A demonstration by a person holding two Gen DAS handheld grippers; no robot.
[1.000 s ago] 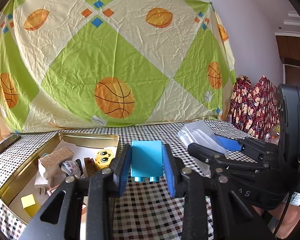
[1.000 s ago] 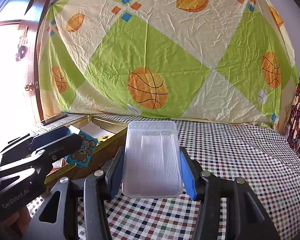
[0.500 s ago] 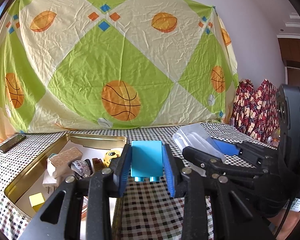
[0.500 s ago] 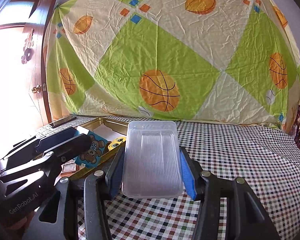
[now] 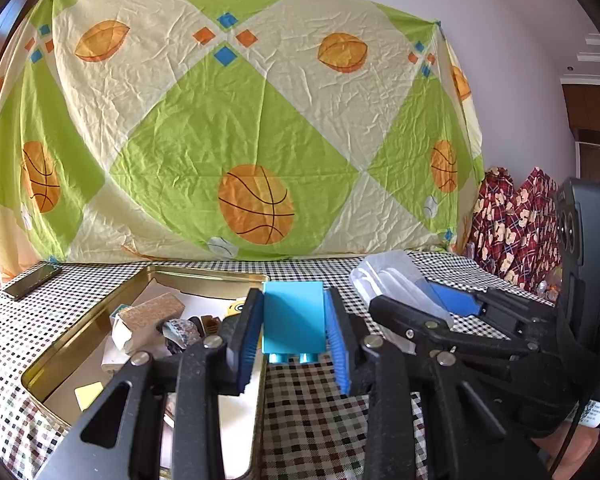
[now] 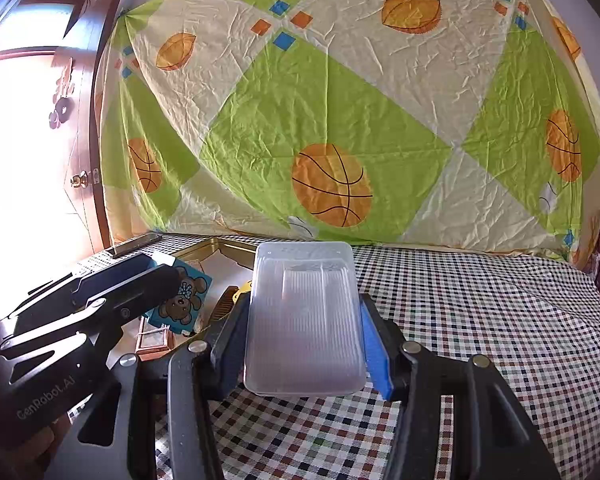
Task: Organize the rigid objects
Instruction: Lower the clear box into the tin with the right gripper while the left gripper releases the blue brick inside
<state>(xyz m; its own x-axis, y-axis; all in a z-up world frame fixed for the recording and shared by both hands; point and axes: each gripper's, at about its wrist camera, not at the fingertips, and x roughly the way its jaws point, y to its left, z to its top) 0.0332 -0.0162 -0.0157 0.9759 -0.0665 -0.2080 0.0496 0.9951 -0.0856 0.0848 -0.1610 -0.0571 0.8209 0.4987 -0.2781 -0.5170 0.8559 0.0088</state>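
Left wrist view: the left claw (image 5: 294, 334) is clamped on a blue box (image 5: 293, 318), its blue pads pressed against the box's two long sides. The box's long axis runs straight ahead along the fingers, its plain face up; seen from the right wrist, its other face carries a teddy-bear print. Below and to the left of this claw lies a gold tin tray (image 5: 100, 320) holding small blocks and trinkets.

To the right of it, the right claw (image 6: 306, 332) is clamped on a clear plastic container (image 6: 304, 320), held by its long sides. The container also points forward along the fingers, flat ribbed face up, tilted slightly downward at the near end, above the checkered cloth (image 6: 480, 320) covering the counter.

Beyond both claws hangs a green and cream sheet with basketball prints (image 5: 236, 120). A dark slim device (image 5: 30, 282) lies far to the left, near a wooden door (image 6: 80, 160).
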